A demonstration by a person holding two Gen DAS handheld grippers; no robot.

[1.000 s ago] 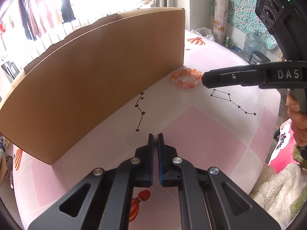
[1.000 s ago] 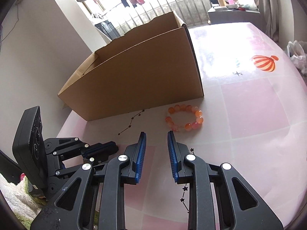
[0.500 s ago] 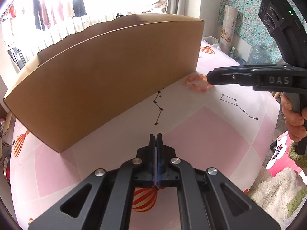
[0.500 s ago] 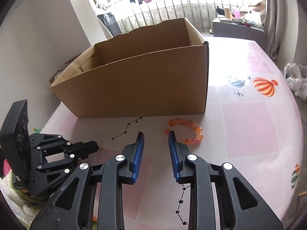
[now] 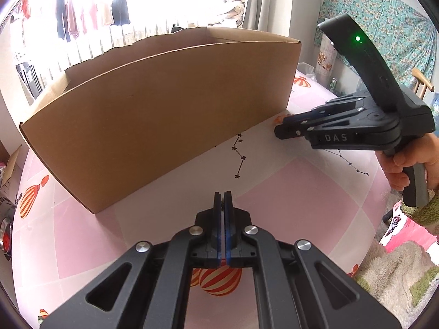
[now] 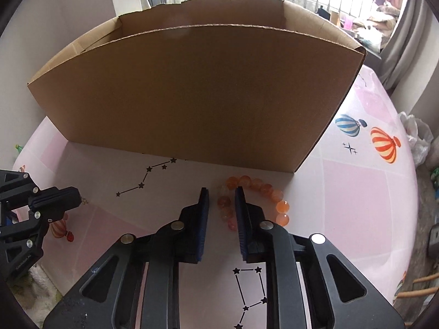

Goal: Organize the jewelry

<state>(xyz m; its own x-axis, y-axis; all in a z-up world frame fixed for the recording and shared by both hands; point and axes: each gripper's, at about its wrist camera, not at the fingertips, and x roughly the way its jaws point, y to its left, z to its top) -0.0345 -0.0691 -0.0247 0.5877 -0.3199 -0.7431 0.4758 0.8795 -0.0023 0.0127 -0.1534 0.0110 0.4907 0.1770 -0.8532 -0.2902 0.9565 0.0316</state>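
Observation:
A bracelet of orange beads (image 6: 263, 189) lies on the table just in front of the cardboard box (image 6: 192, 96), near its right corner. My right gripper (image 6: 221, 191) points down over it, jaws closing, with the bracelet's left side between the fingers; the left pad still stands clear of the beads. In the left wrist view only an orange bit of the bracelet (image 5: 277, 120) shows behind the right gripper (image 5: 277, 131). My left gripper (image 5: 223, 193) is shut and held above the table left of it; a tiny gold-coloured piece (image 6: 84, 200) hangs at the left gripper's (image 6: 78, 196) tips.
The open-topped box (image 5: 164, 115) stands wide across the back of the pink-and-white tablecloth (image 5: 301, 197). A hand (image 5: 397, 170) holds the right gripper's handle. A fluffy blanket (image 5: 397, 268) lies past the table's right edge.
My right gripper has come forward and down over the bracelet, rolled, and its jaws have narrowed around the beads. The left gripper has stayed shut and drifted a little sideways.

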